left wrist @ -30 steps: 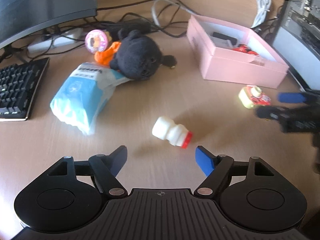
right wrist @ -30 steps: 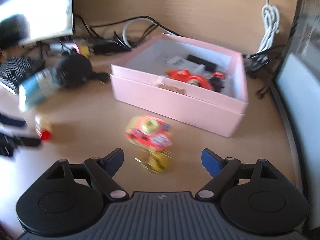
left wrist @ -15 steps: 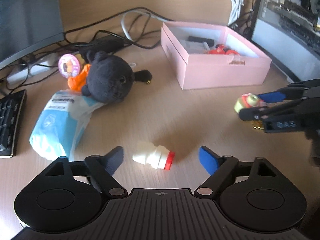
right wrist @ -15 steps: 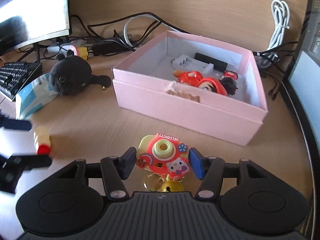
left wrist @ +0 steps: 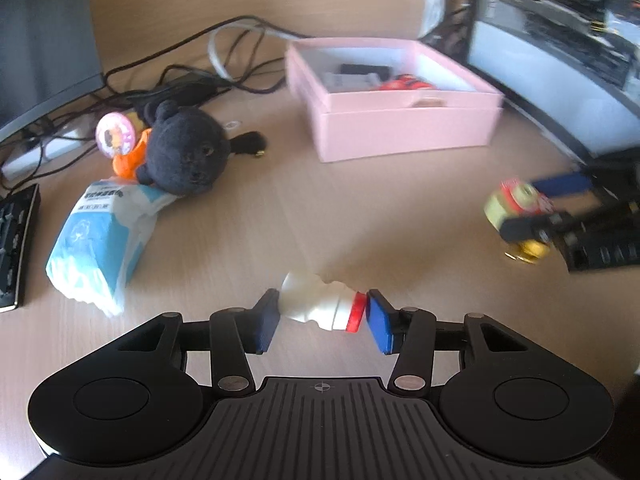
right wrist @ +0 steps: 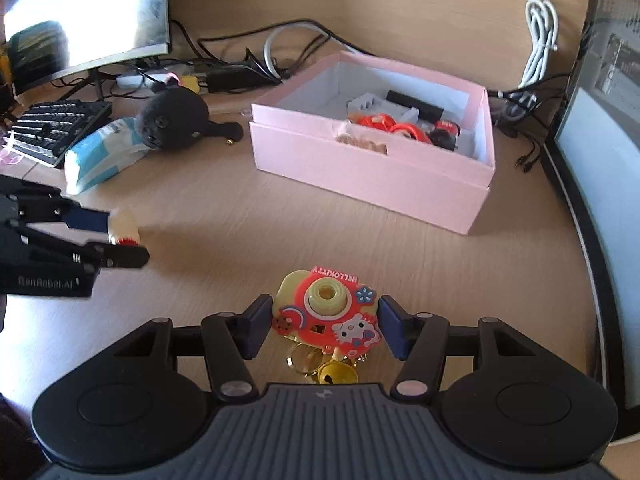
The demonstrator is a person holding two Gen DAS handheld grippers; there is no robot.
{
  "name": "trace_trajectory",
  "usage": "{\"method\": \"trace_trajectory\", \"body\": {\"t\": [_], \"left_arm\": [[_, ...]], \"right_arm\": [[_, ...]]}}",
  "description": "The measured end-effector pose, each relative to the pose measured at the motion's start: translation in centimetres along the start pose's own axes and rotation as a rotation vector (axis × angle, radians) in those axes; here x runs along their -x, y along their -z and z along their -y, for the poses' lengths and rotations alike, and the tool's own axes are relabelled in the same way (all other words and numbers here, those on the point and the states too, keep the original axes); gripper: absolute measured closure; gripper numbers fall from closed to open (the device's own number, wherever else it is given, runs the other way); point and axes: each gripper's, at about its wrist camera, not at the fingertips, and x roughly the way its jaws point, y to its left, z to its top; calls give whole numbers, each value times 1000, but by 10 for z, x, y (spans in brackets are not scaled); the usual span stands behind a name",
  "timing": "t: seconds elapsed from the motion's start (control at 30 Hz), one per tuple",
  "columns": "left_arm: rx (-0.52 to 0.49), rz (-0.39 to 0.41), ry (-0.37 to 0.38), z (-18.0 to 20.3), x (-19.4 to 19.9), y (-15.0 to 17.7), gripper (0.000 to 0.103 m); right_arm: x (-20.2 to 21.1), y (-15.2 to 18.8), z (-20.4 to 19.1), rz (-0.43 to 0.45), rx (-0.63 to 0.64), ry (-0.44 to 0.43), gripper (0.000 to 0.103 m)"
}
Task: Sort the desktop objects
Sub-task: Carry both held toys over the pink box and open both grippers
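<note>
A: Left wrist view – wood desk [left wrist: 224, 240], wood wall behind, monitor [left wrist: 40, 32] far left, keyboard [left wrist: 16, 240] at left edge, cables [left wrist: 208, 76] at the back. PC case [left wrist: 560, 40] on the right.

B: Containers?

A: One pink box [left wrist: 400, 128], open, back-centre. Inside: red toy, a black item, a grey piece – rest too blurry.

B: Counts?

A: 1 black plush [left wrist: 184, 156], 1 blue-white pack [left wrist: 100, 244] under it, 1 round pink toy [left wrist: 116, 136], 1 bottle [left wrist: 320, 308], 1 toy camera [right wrist: 326, 312].

B: Tongs?

A: Left gripper [left wrist: 320, 320] clenched on the bottle end to end, red cap at the right pad, near edge of desk. Right gripper [right wrist: 320, 326] grasps the toy camera by its sides, in front of the box, gold bell [right wrist: 336, 374] hanging below.
</note>
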Motion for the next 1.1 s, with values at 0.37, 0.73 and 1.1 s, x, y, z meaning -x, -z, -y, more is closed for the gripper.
{"method": "trace_trajectory", "body": {"t": [0.37, 0.73, 1.1], "left_arm": [[-22, 343, 42, 11, 82, -85, 51], [-100, 356, 21, 43, 10, -160, 51], [35, 173, 40, -1, -38, -126, 22]], "right_arm": [[134, -74, 32, 398, 9, 105, 46], [158, -115, 57, 578, -65, 174, 46], [57, -156, 75, 418, -120, 133, 46]]}}
